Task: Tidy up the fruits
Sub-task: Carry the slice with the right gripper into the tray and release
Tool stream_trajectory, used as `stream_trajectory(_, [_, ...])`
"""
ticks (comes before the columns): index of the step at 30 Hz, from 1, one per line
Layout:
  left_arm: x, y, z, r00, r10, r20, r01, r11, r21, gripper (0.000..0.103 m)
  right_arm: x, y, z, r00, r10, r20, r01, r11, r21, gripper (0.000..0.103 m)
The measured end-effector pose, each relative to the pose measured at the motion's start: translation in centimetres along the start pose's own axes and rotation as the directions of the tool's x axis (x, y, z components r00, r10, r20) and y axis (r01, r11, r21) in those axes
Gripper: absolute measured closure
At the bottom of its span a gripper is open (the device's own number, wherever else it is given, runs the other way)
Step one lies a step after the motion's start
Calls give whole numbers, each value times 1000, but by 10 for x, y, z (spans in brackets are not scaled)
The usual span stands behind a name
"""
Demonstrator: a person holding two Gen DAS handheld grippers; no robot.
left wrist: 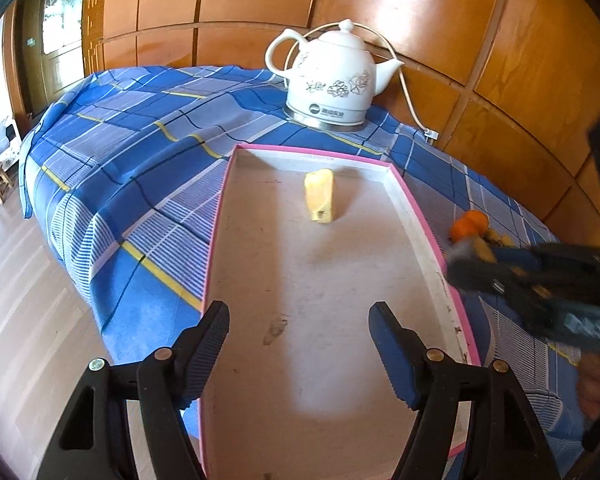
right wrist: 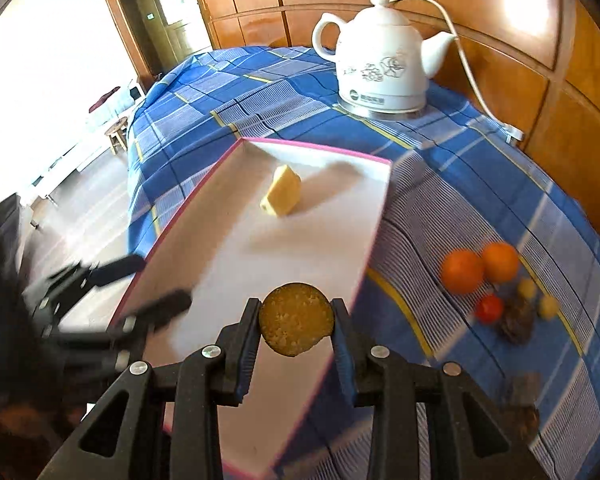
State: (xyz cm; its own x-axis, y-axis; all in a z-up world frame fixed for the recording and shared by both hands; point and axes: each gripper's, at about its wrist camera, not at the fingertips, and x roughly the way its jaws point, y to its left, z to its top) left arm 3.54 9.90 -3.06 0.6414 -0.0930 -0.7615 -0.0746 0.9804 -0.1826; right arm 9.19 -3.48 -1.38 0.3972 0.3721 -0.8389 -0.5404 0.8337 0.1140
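between the right gripper (right wrist: 296, 320) pads sits a round flat yellow fruit slice (right wrist: 296, 319), clamped, above the near end of the pink-rimmed tray (right wrist: 380, 204). ahead of it in the tray lies a yellow fruit wedge (right wrist: 282, 192). only the right wrist view shows the fruit pile clearly, off to its right: two oranges (right wrist: 462, 271), a small red fruit (right wrist: 489, 308). the left wrist view shows the left gripper (left wrist: 300, 322) wide open, empty, over the tray. a white kettle (left wrist: 334, 80) stands beyond.

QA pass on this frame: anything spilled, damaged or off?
No spill or damage. Only oddity: the fruit pile sits on the cloth right of the tray. The tray holds just one yellow piece.
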Motion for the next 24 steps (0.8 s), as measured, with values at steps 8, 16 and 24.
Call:
stream_trajectory(8, [4,5,-3,1000,-4,-15,4,1000,-10,30,42,-1,29,999,-51,-4,51,998,25,67])
stream_trajectory(16, [3,-1,-4,1000,-6,-12,6,1000,11,30,19,-14,22,994,-70,78,63,995,77,52])
stream_trajectory(24, [-3,-15,-6,1000,-13,-5,13,998,55,30,-15,-32,-3,990,-79,117,64,989,131,52])
